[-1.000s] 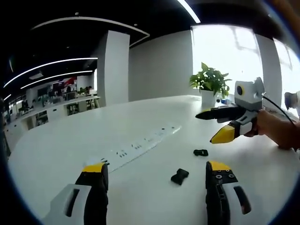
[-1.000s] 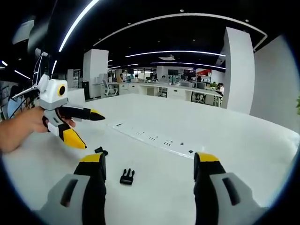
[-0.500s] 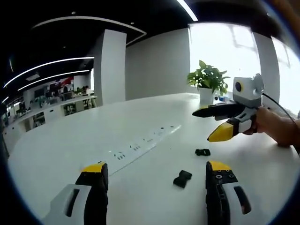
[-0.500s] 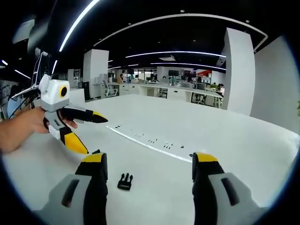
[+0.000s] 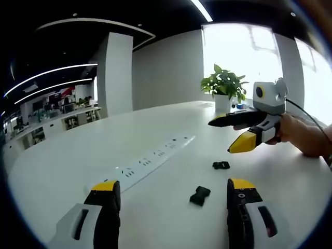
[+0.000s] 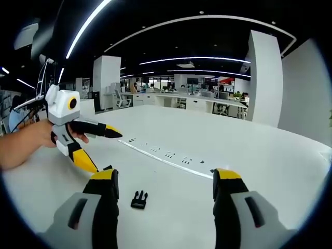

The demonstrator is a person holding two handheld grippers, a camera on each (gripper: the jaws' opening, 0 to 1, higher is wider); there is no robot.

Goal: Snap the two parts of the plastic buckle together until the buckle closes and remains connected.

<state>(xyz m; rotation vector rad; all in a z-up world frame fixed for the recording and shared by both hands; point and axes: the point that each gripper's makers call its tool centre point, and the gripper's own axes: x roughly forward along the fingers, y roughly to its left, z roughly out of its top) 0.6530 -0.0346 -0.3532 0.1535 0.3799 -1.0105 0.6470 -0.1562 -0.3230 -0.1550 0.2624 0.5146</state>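
Two black buckle parts lie apart on the white table (image 5: 78,155). In the left gripper view the larger part (image 5: 199,195) lies between my left gripper's (image 5: 174,189) open jaws, the smaller part (image 5: 221,165) farther off. My right gripper (image 5: 220,137), held by a hand, hovers open above the smaller part. In the right gripper view the pronged part (image 6: 139,199) lies just ahead of my right gripper (image 6: 165,177), whose jaws stand wide open and hold nothing. The other part (image 6: 108,167) peeks out behind the left jaw, under the open left gripper (image 6: 107,151).
A long white power strip (image 5: 150,161) runs across the table beyond the buckle parts, also as power strip (image 6: 166,158). A potted plant (image 5: 224,85) stands at the far table edge by the window. Office desks (image 6: 187,101) and a white column (image 6: 264,78) lie beyond.
Both views have shifted a little with the hands. The right gripper has drifted slightly left in the left gripper view, the left gripper slightly inward in the right gripper view. The buckle parts lie still.
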